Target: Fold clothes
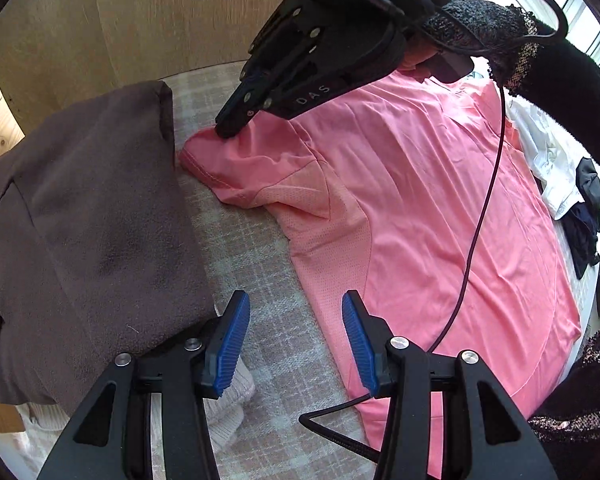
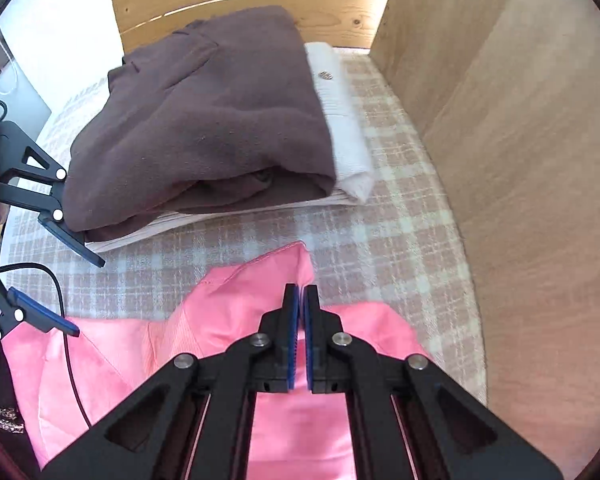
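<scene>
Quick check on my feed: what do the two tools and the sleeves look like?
Both the left tool and right tool are black angular frames with silver bolts and ribbed blue pads. The right one bears white letters "DAS" and trails a thin dark cable. A fuzzy black sleeve with patterned cuff shows.

A pink T-shirt (image 1: 420, 208) is spread flat on the checked bed, one sleeve (image 1: 236, 168) bunched. A brown garment (image 1: 84, 220) is folded on the left, stacked on a white one (image 2: 340, 120).

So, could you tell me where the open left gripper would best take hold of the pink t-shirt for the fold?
Probably the side hem of the pink t-shirt just ahead of the left gripper, approached from the checked bedcover. That edge lies flat and free there, the jaws are open beside it, and the right gripper is shut on the sleeve on the same side.
</scene>
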Motion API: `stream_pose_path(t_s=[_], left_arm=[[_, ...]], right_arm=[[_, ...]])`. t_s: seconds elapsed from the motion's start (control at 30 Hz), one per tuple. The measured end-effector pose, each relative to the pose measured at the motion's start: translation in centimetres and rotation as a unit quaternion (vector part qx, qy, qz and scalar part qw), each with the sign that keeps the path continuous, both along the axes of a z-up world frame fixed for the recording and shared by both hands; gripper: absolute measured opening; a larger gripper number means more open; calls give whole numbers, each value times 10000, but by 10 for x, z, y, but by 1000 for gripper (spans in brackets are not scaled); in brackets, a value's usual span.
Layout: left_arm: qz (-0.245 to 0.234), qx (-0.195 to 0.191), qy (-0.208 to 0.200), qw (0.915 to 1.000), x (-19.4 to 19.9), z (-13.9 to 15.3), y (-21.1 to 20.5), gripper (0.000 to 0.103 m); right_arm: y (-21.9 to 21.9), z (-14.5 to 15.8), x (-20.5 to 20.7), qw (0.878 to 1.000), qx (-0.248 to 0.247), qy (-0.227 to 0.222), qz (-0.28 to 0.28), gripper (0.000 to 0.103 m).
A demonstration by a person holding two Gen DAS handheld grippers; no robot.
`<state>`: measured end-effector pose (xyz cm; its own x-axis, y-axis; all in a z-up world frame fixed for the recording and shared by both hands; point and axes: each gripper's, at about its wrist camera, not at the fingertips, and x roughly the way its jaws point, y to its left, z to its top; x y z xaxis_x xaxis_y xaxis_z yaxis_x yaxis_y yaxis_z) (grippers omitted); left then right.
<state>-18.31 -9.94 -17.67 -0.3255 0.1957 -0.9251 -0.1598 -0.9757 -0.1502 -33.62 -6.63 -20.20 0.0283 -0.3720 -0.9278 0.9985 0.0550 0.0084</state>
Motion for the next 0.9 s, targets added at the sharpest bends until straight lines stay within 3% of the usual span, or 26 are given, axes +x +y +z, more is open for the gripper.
stream_pose_path(t_s=[0.17,0.4,0.67,0.77,0.83,0.9], left_arm=[[-139,-109,15,9998,-14,0,5,46],[-281,-202,89,9994,-46,0,12,46],[-424,-335,-252,9982,-87,-27,23,46],[-571,-596,-309,9961,-90,-36,32,43],[-746,-744,-219,9942,-89,-39,39,37],[-860,-656,-176,9940,-88,-38,43,11]], right_arm=[[44,24,-28,9987,-206,51,-473,3],[96,16,-46,9960,-49,62,-890,3],[101,11,-40,9963,-190,-19,-834,3],[97,9,-41,9961,-204,0,-860,3],[96,8,-42,9959,-214,-16,-873,3],[94,7,-43,9958,-223,-27,-888,3]])
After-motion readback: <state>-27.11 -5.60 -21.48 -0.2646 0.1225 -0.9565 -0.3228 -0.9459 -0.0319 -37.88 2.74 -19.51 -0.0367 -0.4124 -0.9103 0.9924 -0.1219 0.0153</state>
